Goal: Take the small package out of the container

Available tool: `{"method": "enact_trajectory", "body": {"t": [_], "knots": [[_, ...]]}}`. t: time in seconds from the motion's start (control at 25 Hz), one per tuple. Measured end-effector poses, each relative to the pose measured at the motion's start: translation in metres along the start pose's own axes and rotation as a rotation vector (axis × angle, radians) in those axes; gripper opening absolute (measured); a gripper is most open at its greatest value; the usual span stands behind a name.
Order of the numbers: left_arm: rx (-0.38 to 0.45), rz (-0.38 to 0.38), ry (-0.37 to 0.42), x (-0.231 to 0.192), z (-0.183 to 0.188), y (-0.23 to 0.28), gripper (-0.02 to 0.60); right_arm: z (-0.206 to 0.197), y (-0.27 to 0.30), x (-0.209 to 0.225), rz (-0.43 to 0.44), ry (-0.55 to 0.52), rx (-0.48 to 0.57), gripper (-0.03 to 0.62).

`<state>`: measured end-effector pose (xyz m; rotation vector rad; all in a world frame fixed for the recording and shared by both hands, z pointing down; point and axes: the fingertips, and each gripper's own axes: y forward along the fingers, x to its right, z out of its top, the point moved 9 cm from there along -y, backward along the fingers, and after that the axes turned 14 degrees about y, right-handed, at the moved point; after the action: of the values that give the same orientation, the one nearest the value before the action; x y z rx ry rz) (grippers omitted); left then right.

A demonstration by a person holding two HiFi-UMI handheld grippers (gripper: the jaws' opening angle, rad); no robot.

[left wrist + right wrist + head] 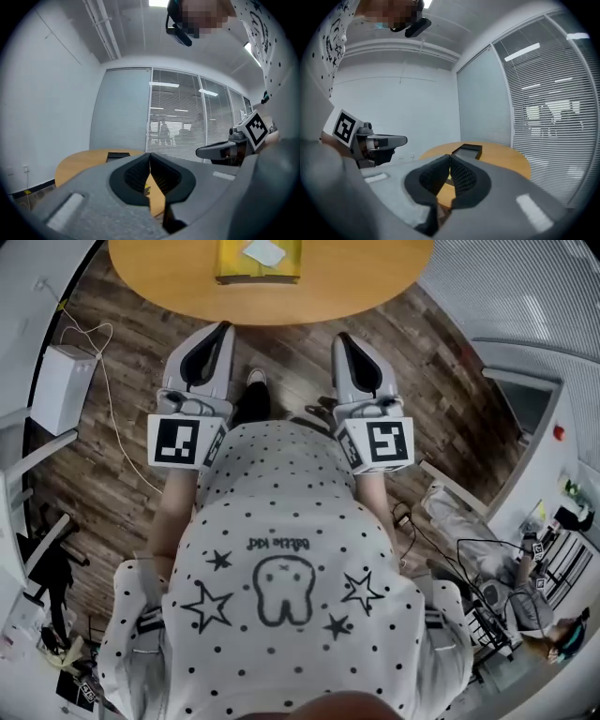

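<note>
Your shirt (281, 521) sits nearest. Beyond it, the left gripper (223, 329) and right gripper (343, 338) are both closed and empty, short of the table (375, 277). Open one set of jaws before reaching for the small package (265, 252), which lies in the yellow container (234, 268), and steady the container with the other.

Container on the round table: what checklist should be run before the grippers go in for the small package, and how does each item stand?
1. Container sitting on the table, in view: ok.
2. Small package showing at the container's open top: ok.
3. Left gripper empty: ok, jaws together on nothing.
4. Right gripper open for a grasp: not ok, jaws together.
5. Both grippers at the container: not ok, both short of the table's edge.
6. Package loose enough to lift: cannot tell.
</note>
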<state>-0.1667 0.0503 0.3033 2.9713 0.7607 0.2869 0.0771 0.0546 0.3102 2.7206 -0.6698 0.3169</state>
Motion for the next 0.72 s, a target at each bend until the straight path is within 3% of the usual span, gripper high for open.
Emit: {"method": "enact_trajectory", "body": {"t": [0.72], "knots": [[-0.003,-0.101,0.017,-0.011,0.005,0.021,0.011,0.006,-0.006,0.009,-0.091,0.038,0.005,0.005]]}}
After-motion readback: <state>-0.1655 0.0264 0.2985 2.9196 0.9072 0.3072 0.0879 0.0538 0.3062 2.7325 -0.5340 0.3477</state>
